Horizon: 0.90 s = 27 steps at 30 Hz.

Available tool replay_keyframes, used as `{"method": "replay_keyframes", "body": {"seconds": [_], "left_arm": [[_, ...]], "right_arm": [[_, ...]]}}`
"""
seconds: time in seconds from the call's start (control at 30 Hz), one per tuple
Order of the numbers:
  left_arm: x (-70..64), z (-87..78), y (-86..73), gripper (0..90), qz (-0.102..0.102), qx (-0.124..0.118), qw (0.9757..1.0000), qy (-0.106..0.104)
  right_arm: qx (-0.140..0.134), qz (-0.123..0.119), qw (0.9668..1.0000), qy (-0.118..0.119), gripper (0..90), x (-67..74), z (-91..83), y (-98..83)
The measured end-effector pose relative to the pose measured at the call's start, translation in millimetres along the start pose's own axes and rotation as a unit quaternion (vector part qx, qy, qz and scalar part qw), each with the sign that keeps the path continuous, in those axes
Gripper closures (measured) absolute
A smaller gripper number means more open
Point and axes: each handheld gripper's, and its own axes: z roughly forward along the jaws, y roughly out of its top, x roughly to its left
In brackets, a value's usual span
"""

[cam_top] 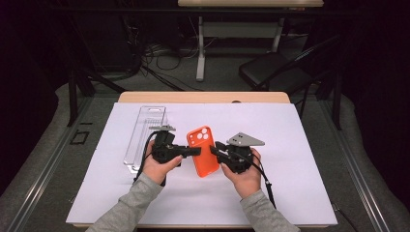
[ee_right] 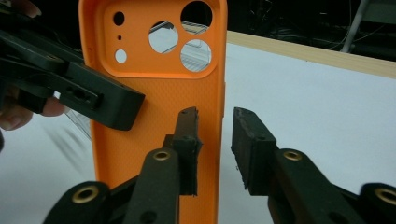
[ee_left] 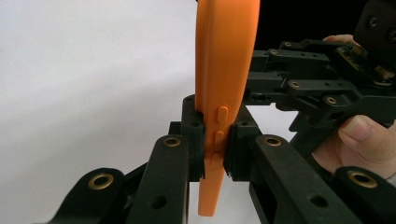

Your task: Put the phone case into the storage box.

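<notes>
Phone case hanging on one grip over the white sheet

Above the table, mid-sheet, your left gripper is clenched on the orange phone case by its button edge. Your right gripper stands released, the case's right edge between its parted pads, untouched. Risk: that lone thin-edge pinch could let the case pivot or slip down

Bright tabletop, dark surroundings (mild blur)
</notes>
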Motion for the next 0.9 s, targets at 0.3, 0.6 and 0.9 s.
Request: {"method": "replay_keyframes", "body": {"seconds": [0.3,0.6,0.9], "left_arm": [[4.8,-5.6,2.1,80.7,-0.002,-0.005,1.0000,0.006],[13.3,-14.0,5.0,80.7,-0.005,-0.014,0.9997,0.020],[17.2,-19.7,6.6,80.7,0.000,-0.016,0.9995,0.026]], "right_arm": [[-0.005,-0.009,0.9999,0.006,60.1,0.6,0.1,1.2],[-0.004,-0.014,0.9996,0.022,48.8,1.6,0.3,4.6],[0.012,-0.034,0.9988,0.033,45.5,6.1,-1.1,9.2]]}}
